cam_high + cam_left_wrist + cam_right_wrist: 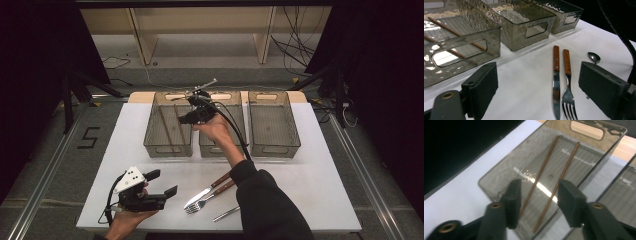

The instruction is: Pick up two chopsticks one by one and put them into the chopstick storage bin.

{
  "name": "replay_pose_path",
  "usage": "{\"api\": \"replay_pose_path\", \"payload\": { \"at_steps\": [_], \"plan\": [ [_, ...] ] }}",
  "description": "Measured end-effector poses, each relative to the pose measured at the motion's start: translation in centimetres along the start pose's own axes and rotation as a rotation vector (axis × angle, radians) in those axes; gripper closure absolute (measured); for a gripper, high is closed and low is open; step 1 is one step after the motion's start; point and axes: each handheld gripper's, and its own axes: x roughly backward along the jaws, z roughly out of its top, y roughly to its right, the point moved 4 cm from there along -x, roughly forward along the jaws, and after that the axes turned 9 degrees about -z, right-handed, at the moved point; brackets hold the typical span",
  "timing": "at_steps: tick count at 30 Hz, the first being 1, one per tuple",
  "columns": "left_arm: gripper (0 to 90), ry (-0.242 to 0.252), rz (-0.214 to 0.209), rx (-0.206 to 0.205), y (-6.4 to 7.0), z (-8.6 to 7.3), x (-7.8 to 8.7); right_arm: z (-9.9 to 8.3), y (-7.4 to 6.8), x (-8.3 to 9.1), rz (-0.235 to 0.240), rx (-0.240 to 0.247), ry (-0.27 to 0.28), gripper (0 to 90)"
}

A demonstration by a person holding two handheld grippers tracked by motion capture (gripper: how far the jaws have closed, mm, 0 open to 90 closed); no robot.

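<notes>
I hold my right gripper (537,197), jaws wide and empty, over the left smoky clear plastic bin (499,170) where two thin brown wooden chopsticks (540,173) lie sorted, while my left gripper (156,184) waits open, empty, aimed at the wood-handled knife (556,82) and fork (567,85) on the white counter (524,82).

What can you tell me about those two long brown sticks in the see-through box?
The two sticks are thin, straight, reddish-brown chopsticks that look like wood. They lie flat on the ribbed bottom of the left smoky see-through bin, almost side by side, a little closer together at the far end by the bin's handle hole. They do not touch each other. The right tool is above them with its jaws open, holding nothing and not touching them.
</notes>
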Motion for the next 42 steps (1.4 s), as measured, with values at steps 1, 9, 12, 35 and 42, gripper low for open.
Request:
{"api": "replay_pose_path", "payload": {
  "at_steps": [1,9,12,35,42],
  "plan": [
    [15.6,-0.001,0.0,0.002,0.0,0.0,0.0,-0.2,0.1,0.5,0.001,0.008,0.002,49.6],
    [15.6,-0.003,0.002,0.004,0.0,-0.1,-0.1,-2.8,-0.1,4.4,0.046,0.107,0.032,40.0],
    [15.6,-0.004,0.002,0.004,0.0,-0.1,-0.1,-4.0,-0.2,5.7,0.056,0.138,0.035,38.4],
    [15.5,0.001,0.003,0.012,-0.1,-0.1,-0.2,-11.7,1.2,10.5,0.059,0.202,0.022,32.2],
    [15.5,-0.002,0.005,0.012,-0.1,-0.2,-0.2,-13.8,1.1,10.6,0.054,0.217,0.014,32.3]
  ]
}}
